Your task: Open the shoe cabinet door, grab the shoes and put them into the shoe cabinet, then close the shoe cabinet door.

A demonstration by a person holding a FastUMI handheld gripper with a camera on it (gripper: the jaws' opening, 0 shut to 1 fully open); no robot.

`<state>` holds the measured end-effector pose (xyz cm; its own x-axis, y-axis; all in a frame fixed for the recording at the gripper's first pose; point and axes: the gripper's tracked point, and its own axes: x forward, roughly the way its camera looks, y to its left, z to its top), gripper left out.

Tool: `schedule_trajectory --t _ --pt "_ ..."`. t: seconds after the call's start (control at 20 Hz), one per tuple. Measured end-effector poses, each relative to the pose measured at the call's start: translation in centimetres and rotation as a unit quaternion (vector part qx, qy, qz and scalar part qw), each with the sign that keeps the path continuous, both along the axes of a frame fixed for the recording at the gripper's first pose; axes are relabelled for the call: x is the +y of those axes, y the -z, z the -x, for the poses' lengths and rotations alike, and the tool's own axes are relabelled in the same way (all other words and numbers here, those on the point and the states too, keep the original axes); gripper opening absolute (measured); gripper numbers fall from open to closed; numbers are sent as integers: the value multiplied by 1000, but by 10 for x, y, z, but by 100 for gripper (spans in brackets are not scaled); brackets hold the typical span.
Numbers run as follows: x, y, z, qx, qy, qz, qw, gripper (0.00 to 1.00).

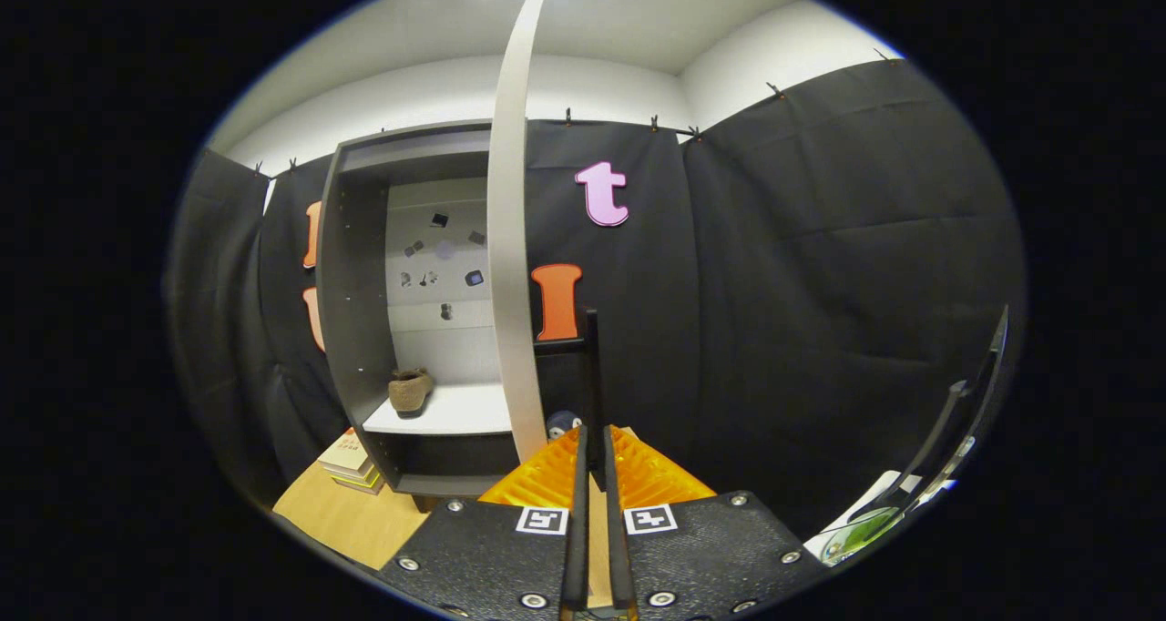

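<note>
The dark shoe cabinet (pixel 353 284) stands on a wooden table, its door (pixel 510 239) swung out and seen edge-on just left of my fingers. A brown shoe (pixel 410 391) sits on the cabinet's white shelf (pixel 460 412). My gripper (pixel 594 437) is shut on the door's thin black handle (pixel 592 366), which rises straight up from between the fingertips. A short black bracket joins the handle to the door edge.
A stack of books (pixel 350 462) lies on the wooden table (pixel 346 516) left of the cabinet's base. A small round bluish object (pixel 564 422) peeks out behind the door's lower edge. To the far right stands a dark slanted stand (pixel 956 430) with a greenish item (pixel 856 532) below it.
</note>
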<state>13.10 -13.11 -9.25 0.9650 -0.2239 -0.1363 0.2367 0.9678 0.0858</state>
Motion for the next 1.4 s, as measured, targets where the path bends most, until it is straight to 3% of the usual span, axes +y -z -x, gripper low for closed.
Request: schedule_trajectory --t 0.15,0.35,0.6,0.85,1.4 --pt "16 -10 12 -5 22 1 1000 14" --pt "45 -14 21 -2 36 1 999 41" --pt "106 11 33 30 7 2 1000 76" --pt "160 45 18 56 -23 -19 998 87" --pt "200 170 -28 103 -81 -45 990 87"
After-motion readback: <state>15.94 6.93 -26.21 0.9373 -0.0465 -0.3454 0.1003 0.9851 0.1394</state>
